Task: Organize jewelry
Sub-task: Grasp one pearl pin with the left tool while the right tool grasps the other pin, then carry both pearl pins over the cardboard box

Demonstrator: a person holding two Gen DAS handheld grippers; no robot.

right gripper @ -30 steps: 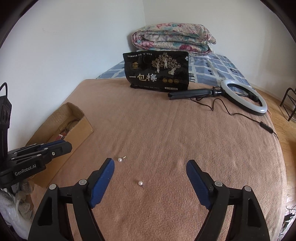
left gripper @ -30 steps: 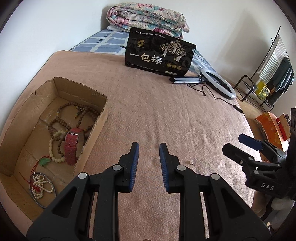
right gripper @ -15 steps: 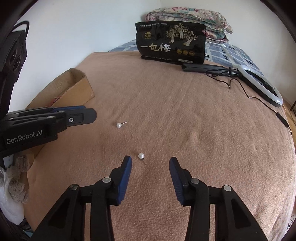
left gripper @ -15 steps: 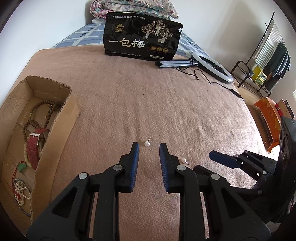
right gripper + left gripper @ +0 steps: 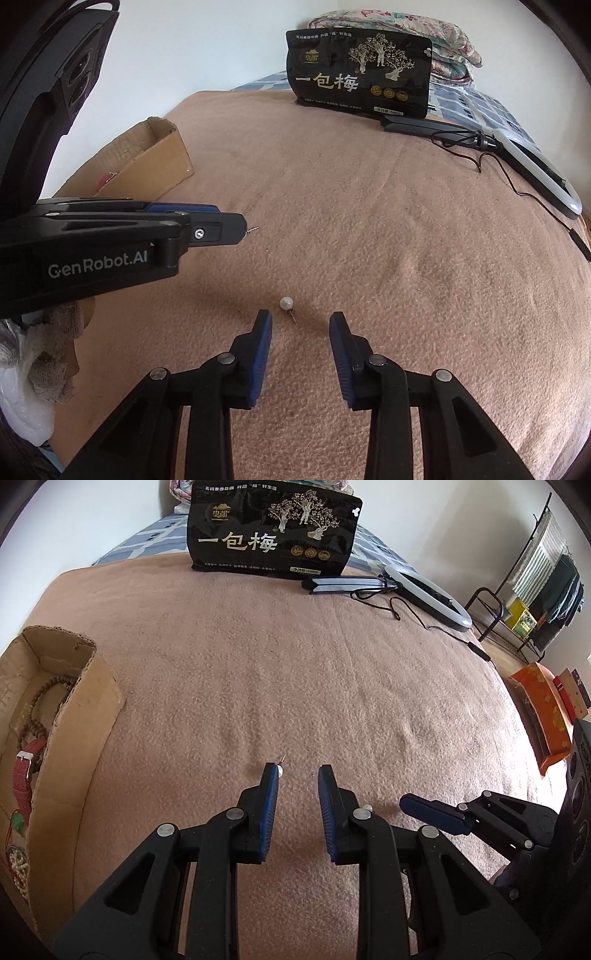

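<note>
The left gripper is low over the bed surface, with its 2 blue-padded fingers apart by a small gap and pointing forward. The right gripper is also low, and its 2 fingers stand a little wider apart. In the right wrist view the left gripper comes in from the left side, nearly level, close beside the right one.
</note>
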